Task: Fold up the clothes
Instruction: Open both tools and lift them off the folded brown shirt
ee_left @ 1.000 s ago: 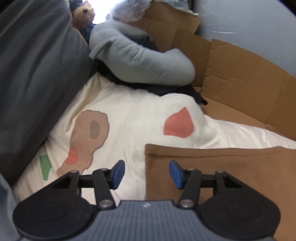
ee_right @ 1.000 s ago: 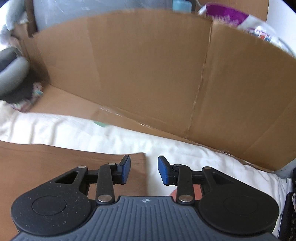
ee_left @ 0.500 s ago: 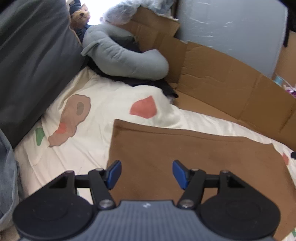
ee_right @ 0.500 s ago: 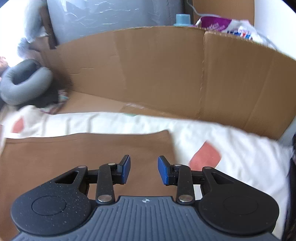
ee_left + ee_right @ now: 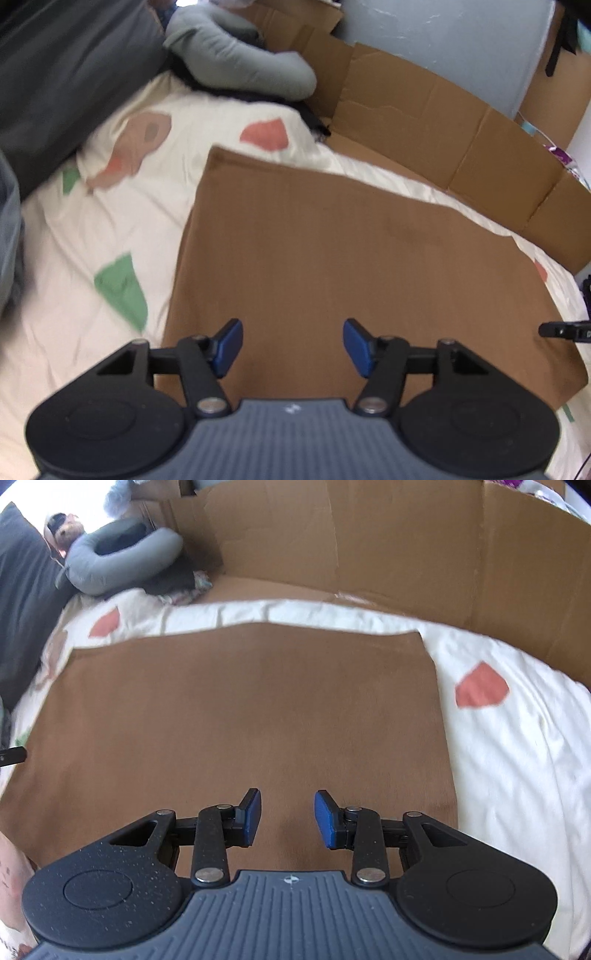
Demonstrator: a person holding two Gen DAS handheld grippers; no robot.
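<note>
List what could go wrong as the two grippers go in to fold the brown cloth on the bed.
1. Both the left gripper and right gripper are open over the middle of the brown cloth, not an edge, so a pinch may also catch the patterned sheet underneath.
2. The cardboard wall stands close behind the far edge; a fold toward it could snag.
</note>
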